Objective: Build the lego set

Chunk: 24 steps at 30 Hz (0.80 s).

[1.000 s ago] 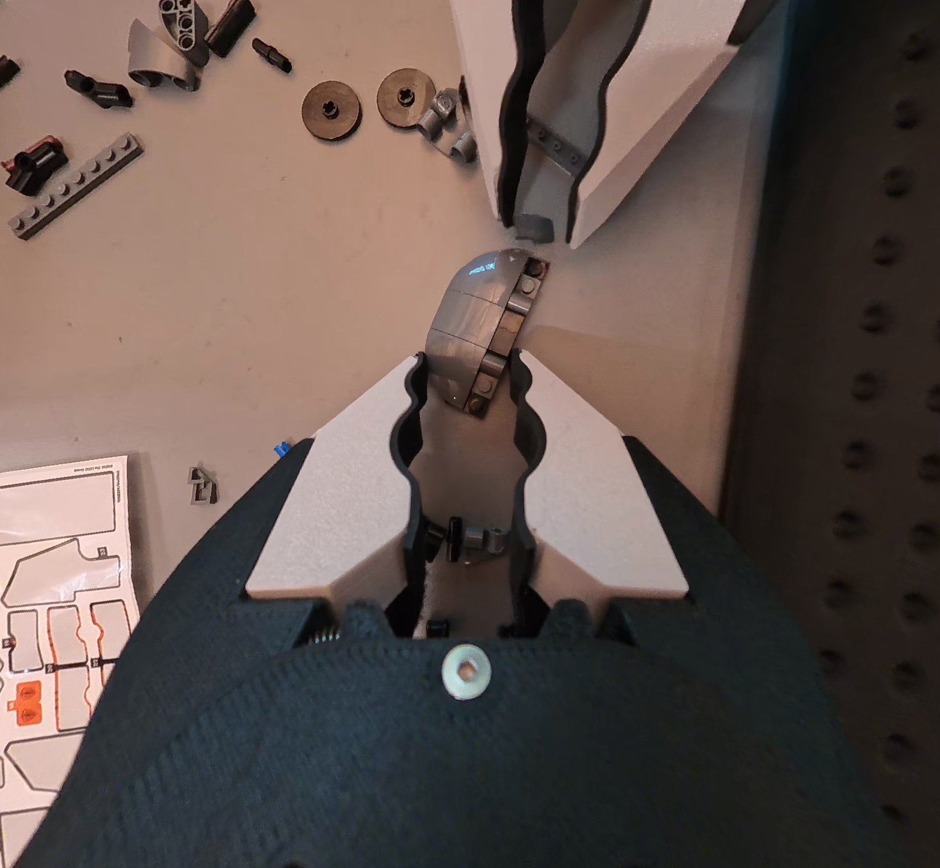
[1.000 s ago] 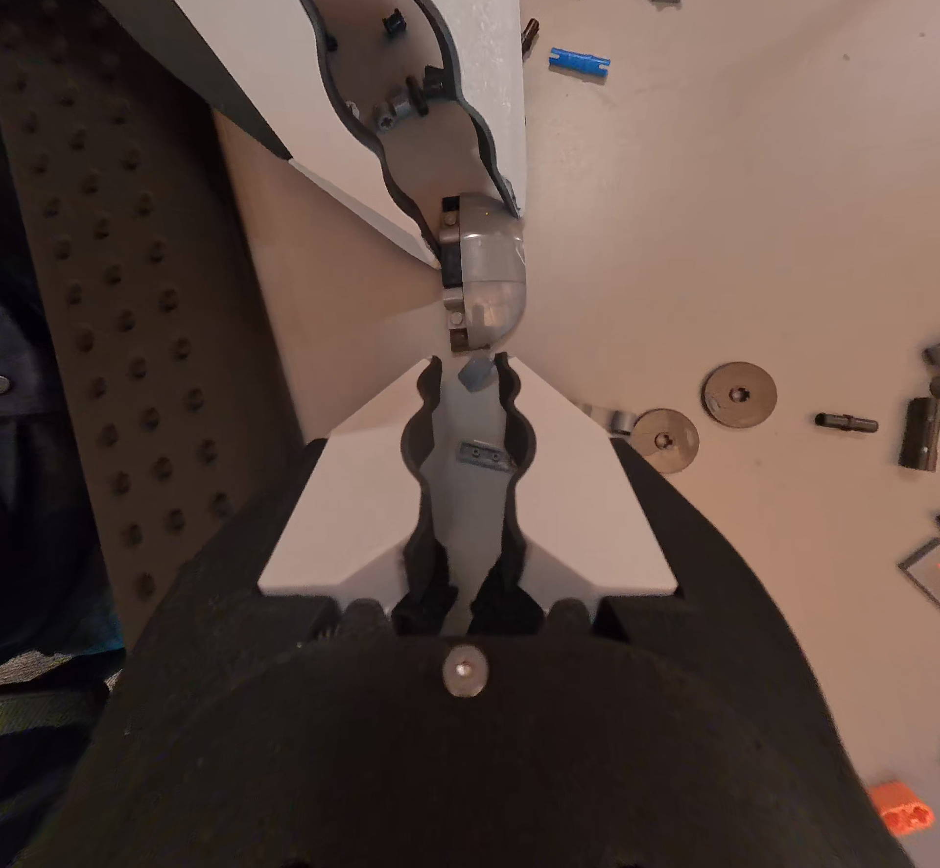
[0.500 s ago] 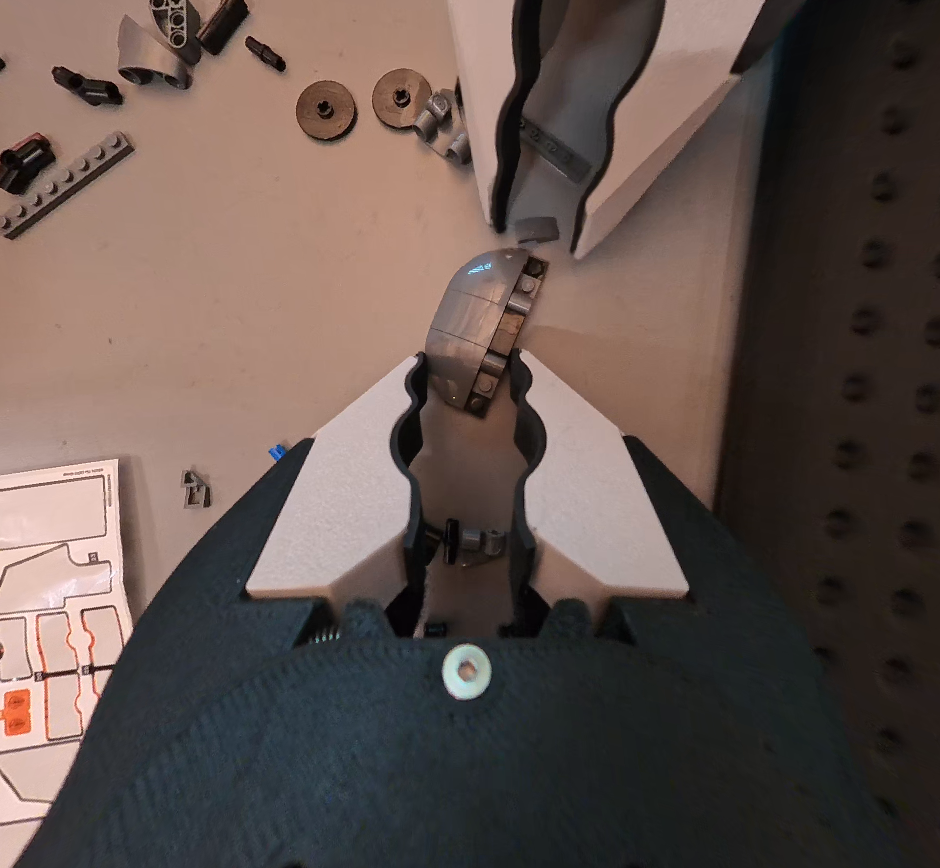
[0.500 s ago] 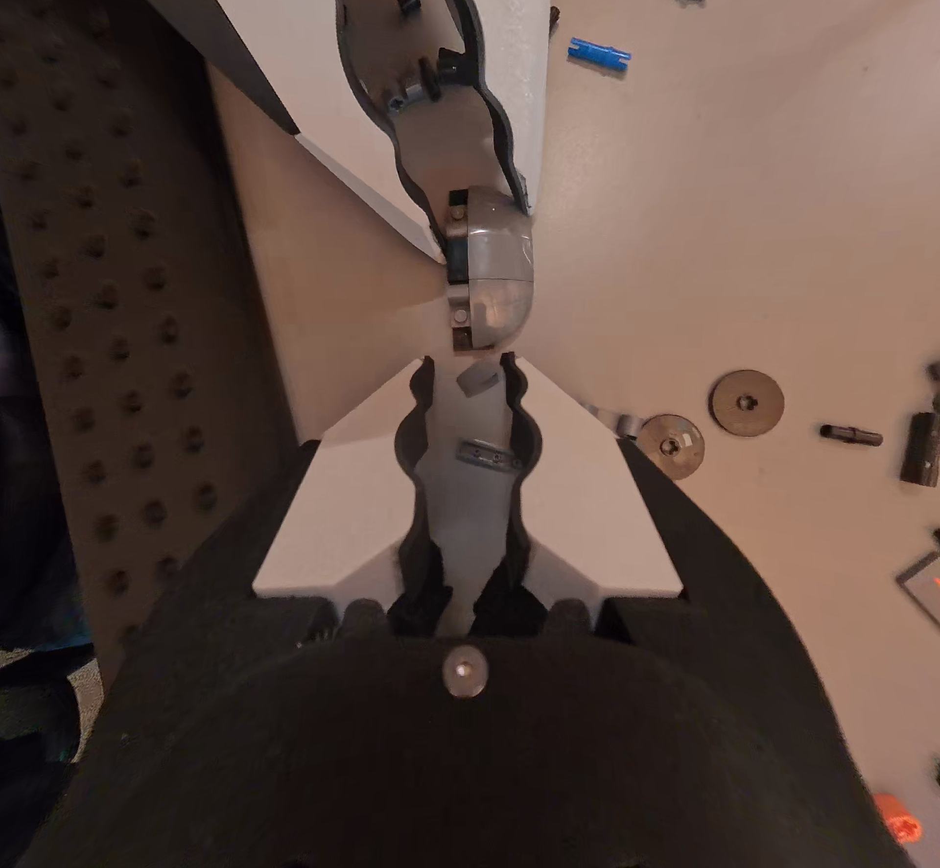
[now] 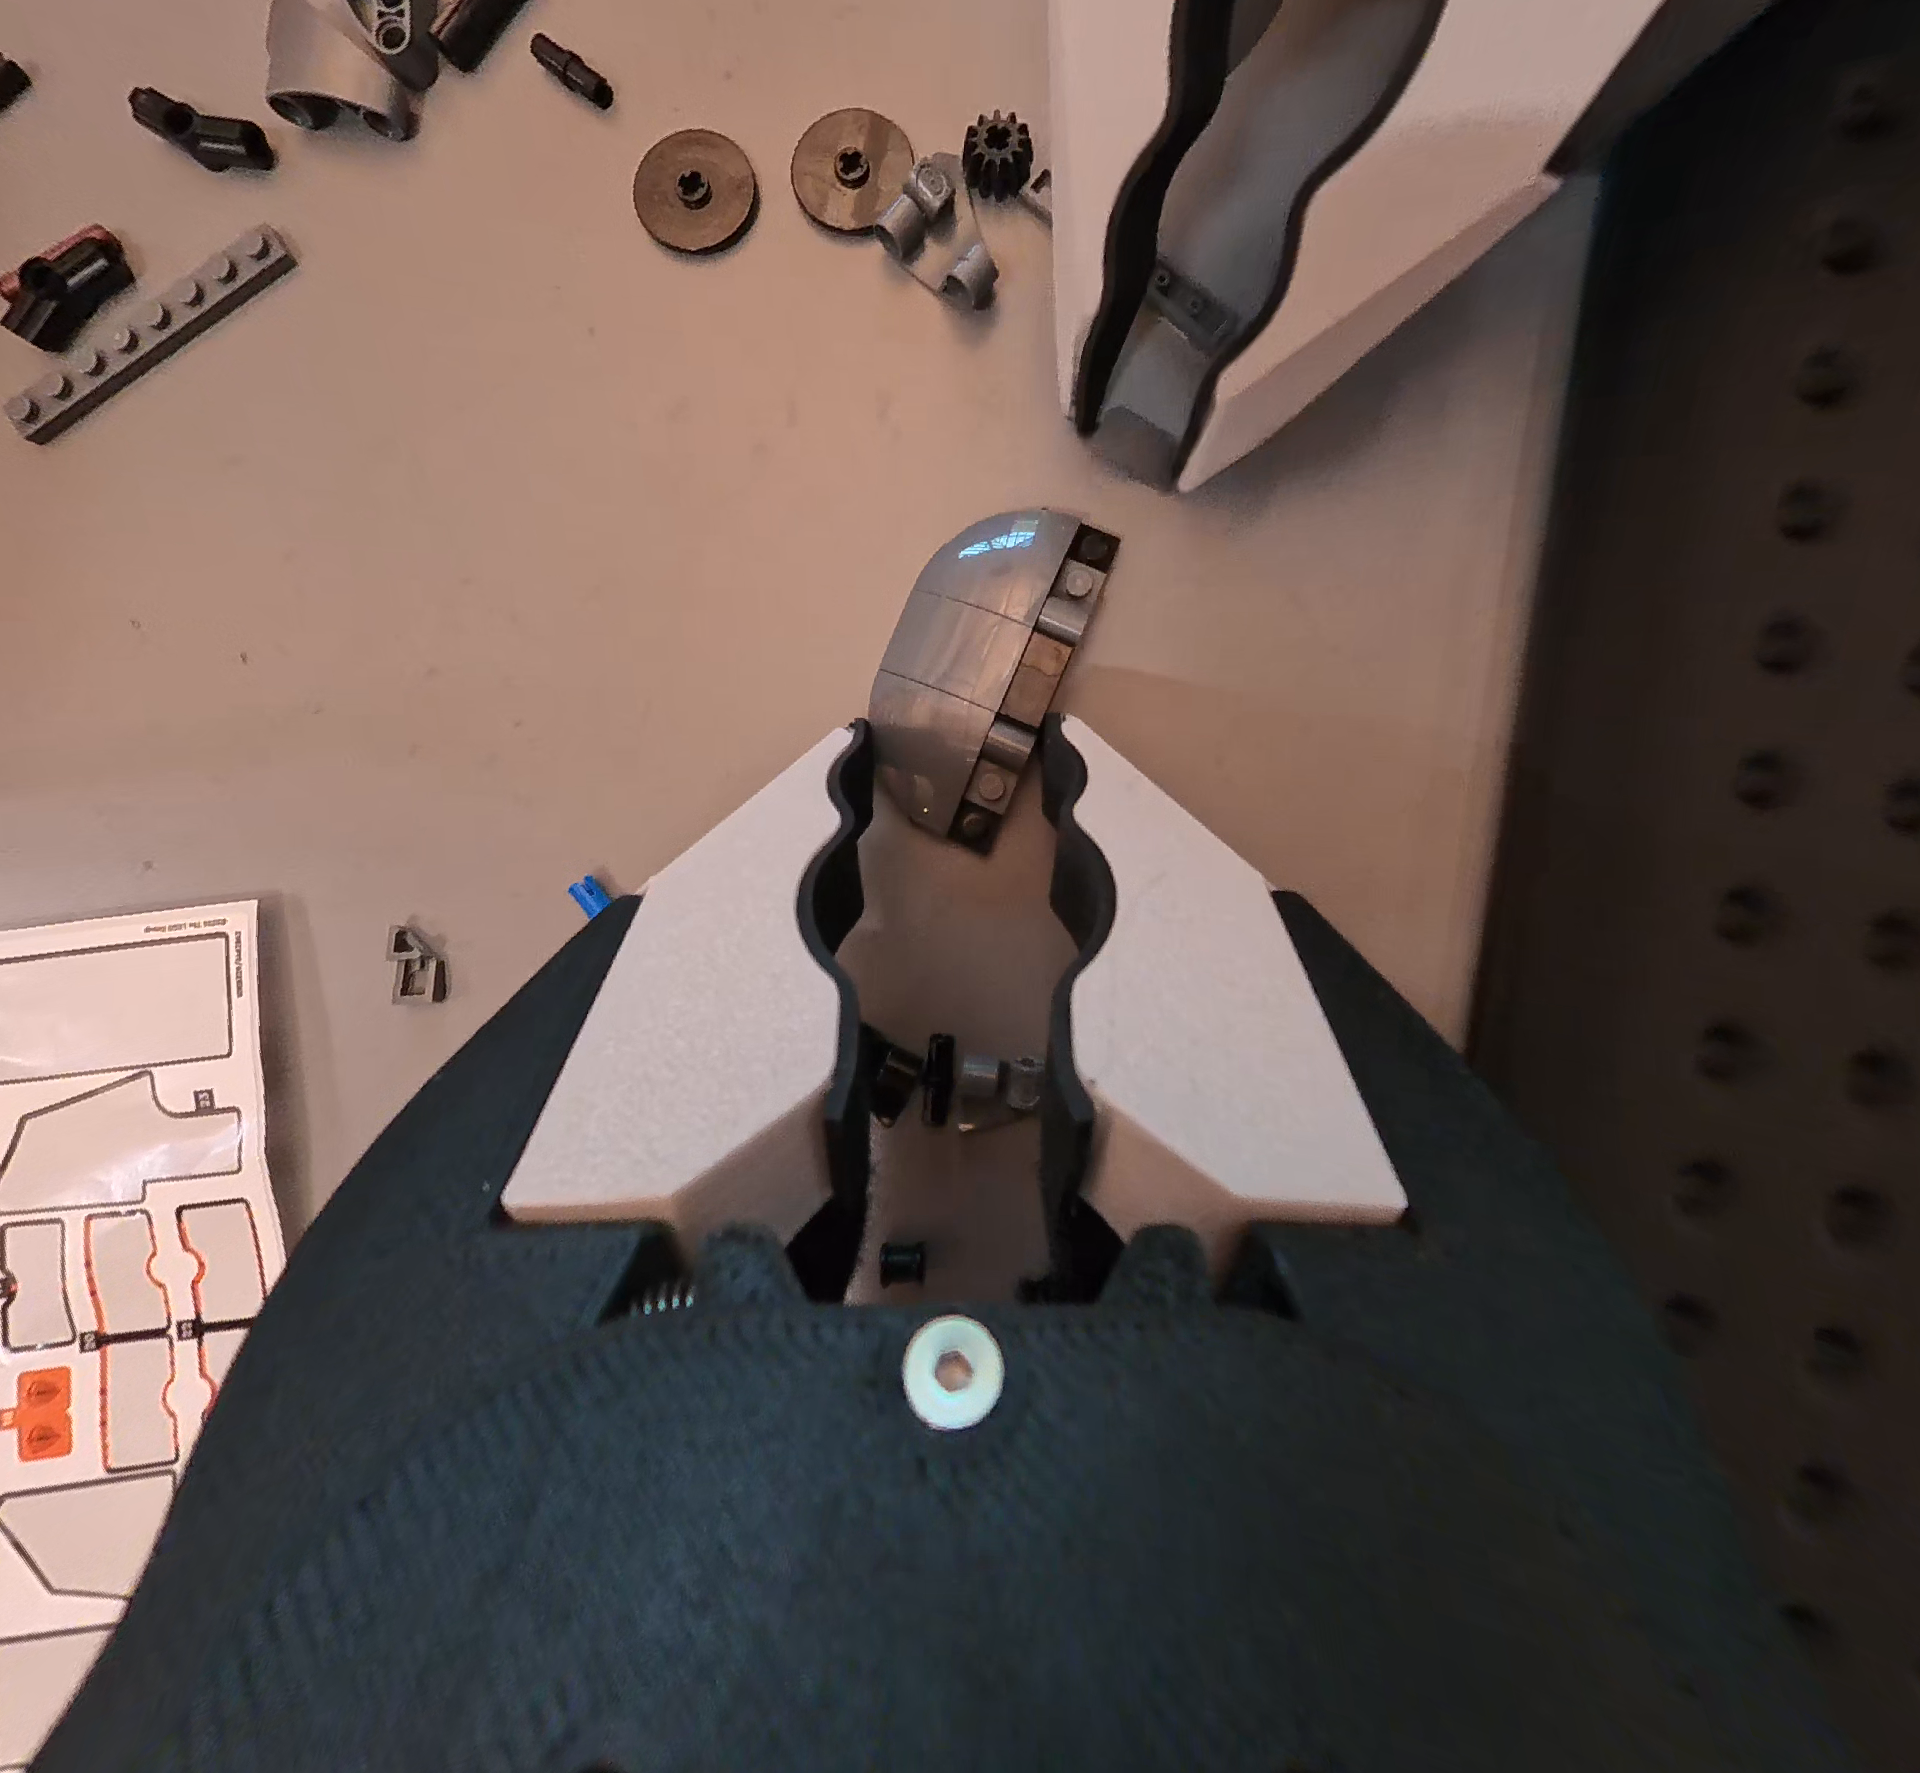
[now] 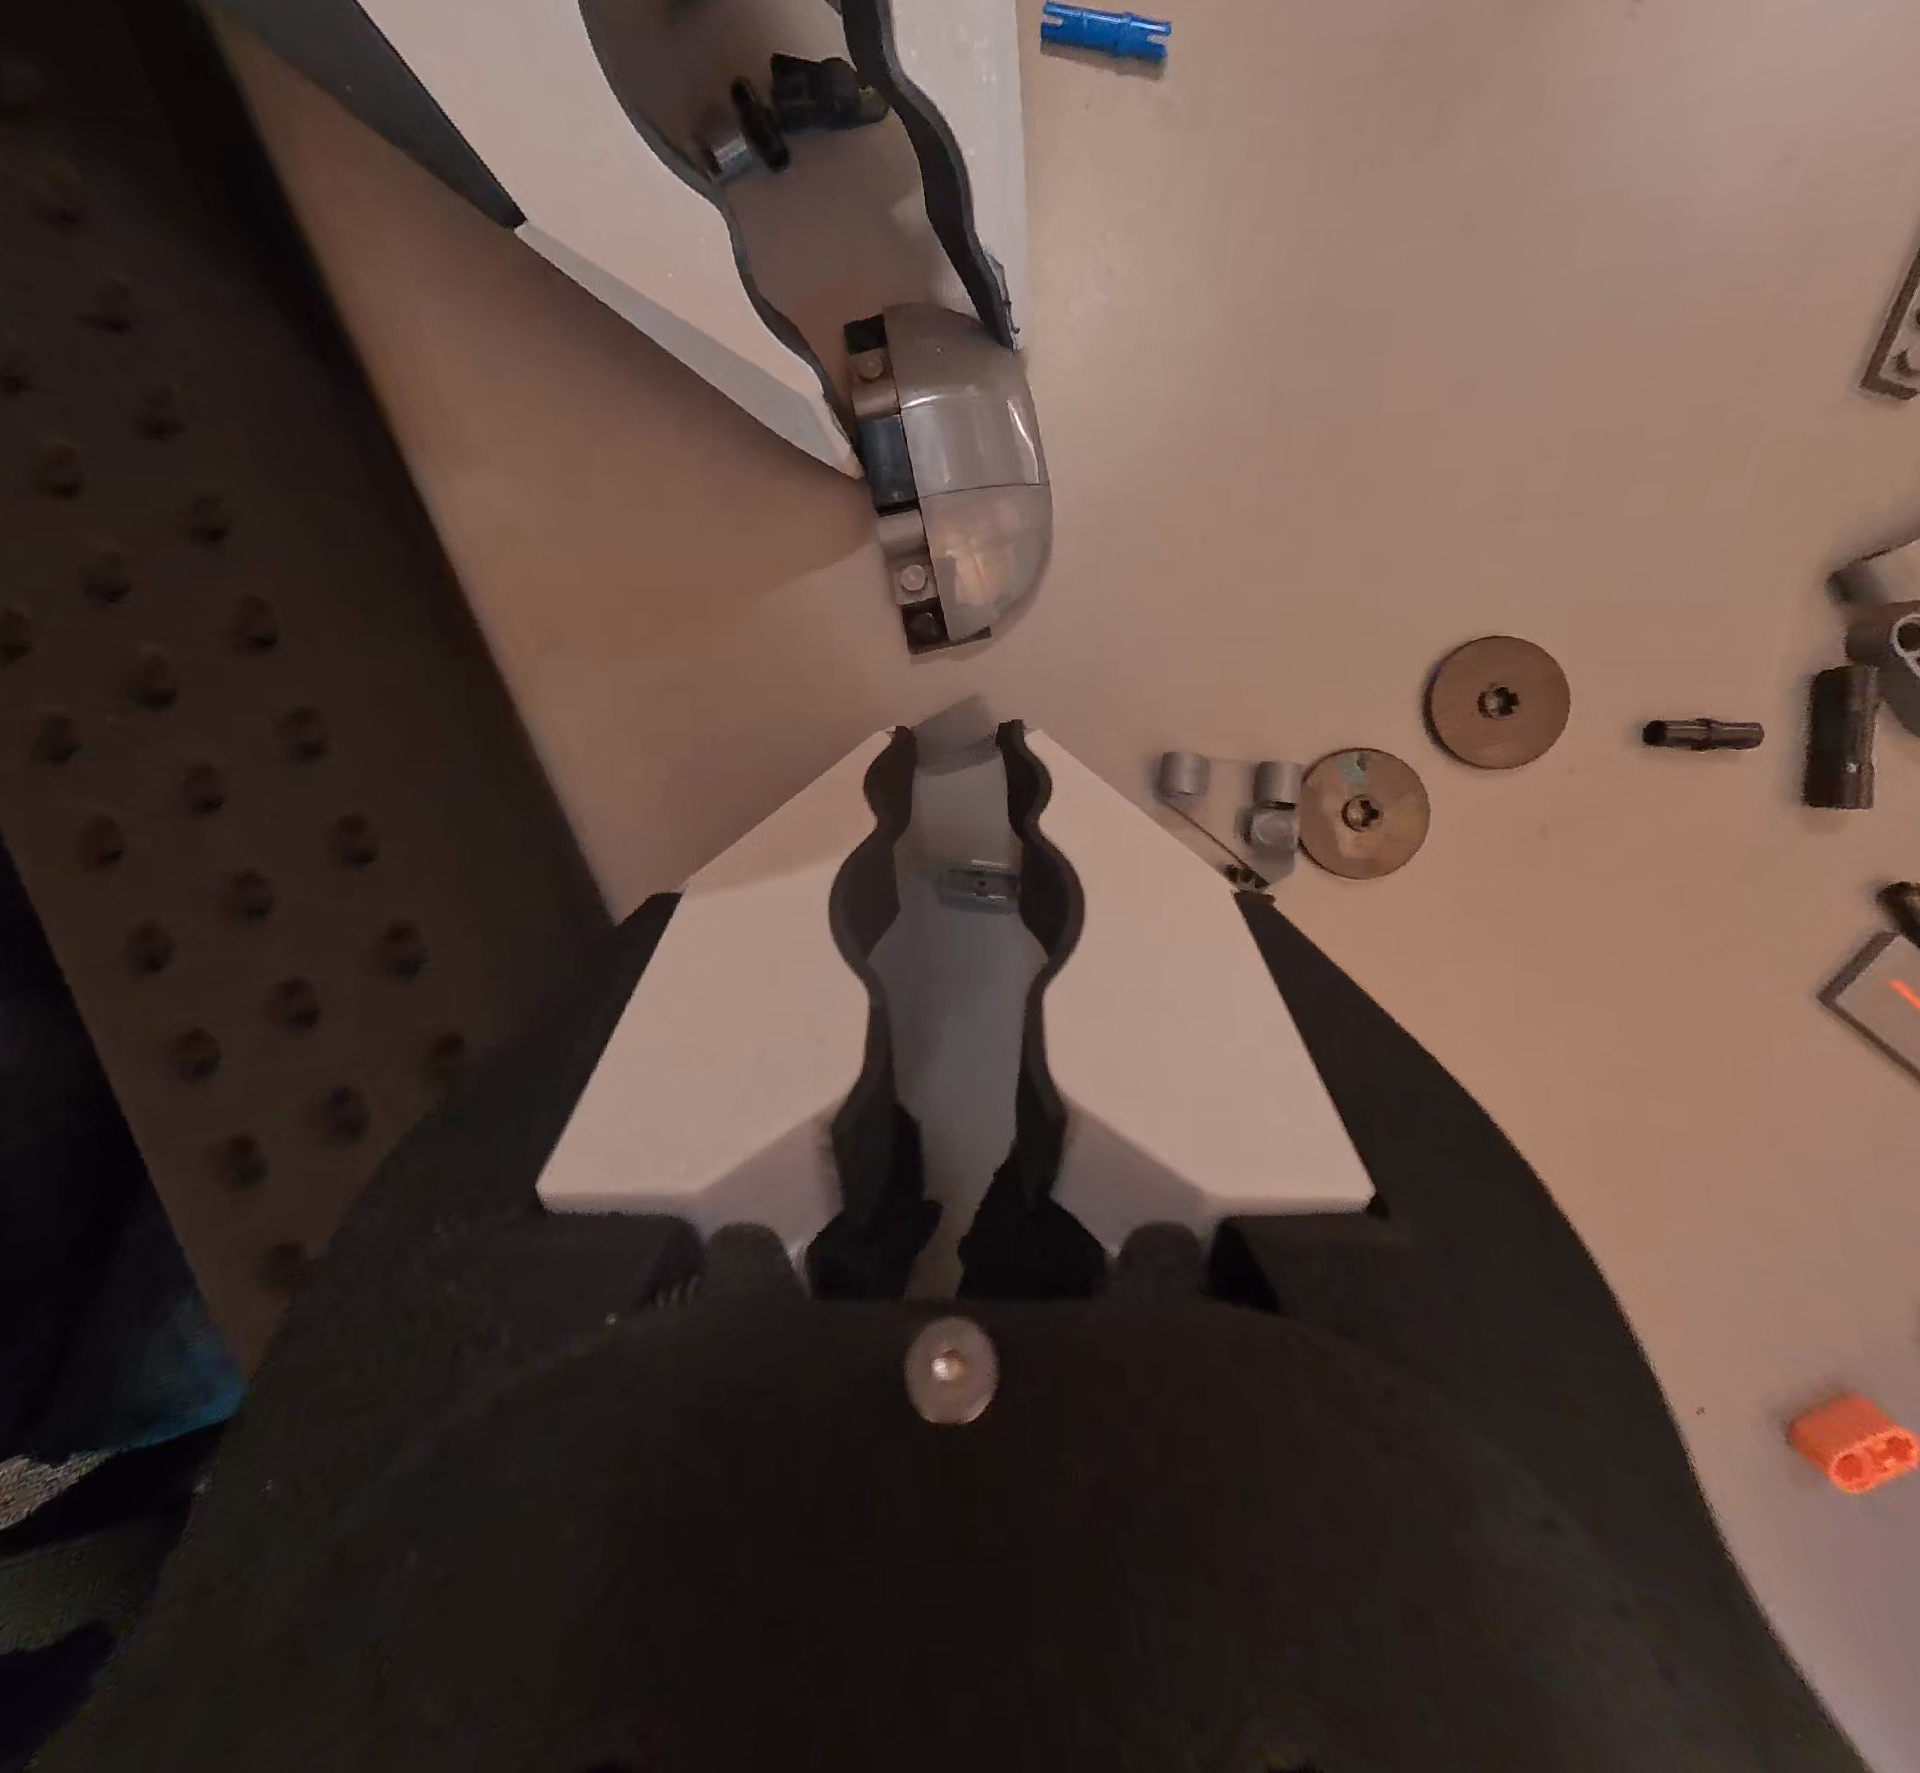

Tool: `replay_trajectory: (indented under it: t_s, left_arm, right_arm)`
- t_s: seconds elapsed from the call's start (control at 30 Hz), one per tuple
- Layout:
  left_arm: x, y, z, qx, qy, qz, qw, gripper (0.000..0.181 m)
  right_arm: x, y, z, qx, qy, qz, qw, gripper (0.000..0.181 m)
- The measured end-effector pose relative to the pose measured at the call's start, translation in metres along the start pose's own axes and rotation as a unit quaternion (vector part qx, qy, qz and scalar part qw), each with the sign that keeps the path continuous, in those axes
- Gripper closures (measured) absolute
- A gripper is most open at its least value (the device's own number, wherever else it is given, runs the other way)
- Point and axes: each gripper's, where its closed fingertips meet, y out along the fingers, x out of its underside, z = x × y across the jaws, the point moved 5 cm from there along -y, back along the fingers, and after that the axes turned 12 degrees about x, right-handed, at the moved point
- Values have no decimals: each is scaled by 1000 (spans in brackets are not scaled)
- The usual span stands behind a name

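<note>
A beige tabletop (image 5: 520, 580) spreads under everything, and along its edge runs a dark studded mat (image 5: 1766, 788), its rows of round bumps fading into shadow.

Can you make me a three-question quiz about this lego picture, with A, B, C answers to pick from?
1. Where is the rounded grey lego piece?
A. Pinched at the tip of the left hand-held gripper
B. Lying flat beside the sticker sheet
C. Under the orange piece

2. How many dark round discs lie on the table?
A. Two
B. Five
C. None

3. What is the right hand-held gripper doing?
A. Wide open and empty
B. Closed on a small grey piece
C. Gripping a blue pin

Answers: 1 A, its fingers squeeze the piece's lower end. 2 A, a pair sits side by side, seen in both views. 3 B, the little piece pokes out between its tips, apart from the rounded one.
</note>
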Motion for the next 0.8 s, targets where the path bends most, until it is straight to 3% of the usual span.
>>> replay_trajectory:
  t_s: [0.47, 0.8]
  left_arm:
    - [1, -1, -1, 4, -3, 3, 1000, 151]
    - [4, -4, -4, 3, -10, 3, 1000, 151]
  right_arm:
    - [5, -10, -12, 48, 82, -39, 995, 161]
    - [-6, 2, -11, 56, 68, -31, 996, 156]
